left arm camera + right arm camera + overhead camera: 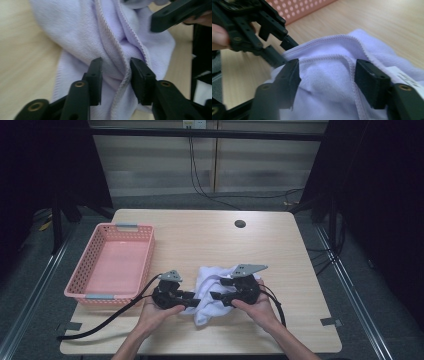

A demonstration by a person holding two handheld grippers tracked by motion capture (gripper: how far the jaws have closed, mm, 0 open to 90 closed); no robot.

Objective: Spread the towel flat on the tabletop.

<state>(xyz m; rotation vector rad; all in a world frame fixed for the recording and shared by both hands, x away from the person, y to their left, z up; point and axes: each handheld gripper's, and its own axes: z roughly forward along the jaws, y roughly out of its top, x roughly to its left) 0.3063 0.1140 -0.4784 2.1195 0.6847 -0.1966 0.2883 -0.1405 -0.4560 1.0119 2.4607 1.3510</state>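
A pale lavender cloth (204,276) lies crumpled near the front middle of the wooden table (200,237). My left gripper (192,296), held in a hand, comes at the cloth from the left. In the left gripper view its jaws (116,72) press on a gathered fold of the cloth (87,30) with a stitched hem. My right gripper (216,296) comes from the right. Its jaws (327,72) stand wide apart astride the cloth's hemmed edge (329,82). The left gripper (283,50) faces it a short way off.
A pink perforated basket (80,265) stands at the table's left and holds nothing; its wall (307,7) is just beyond the cloth. A dark cable hole (240,224) sits at the table's back. Black cables trail from both grippers toward the front edge.
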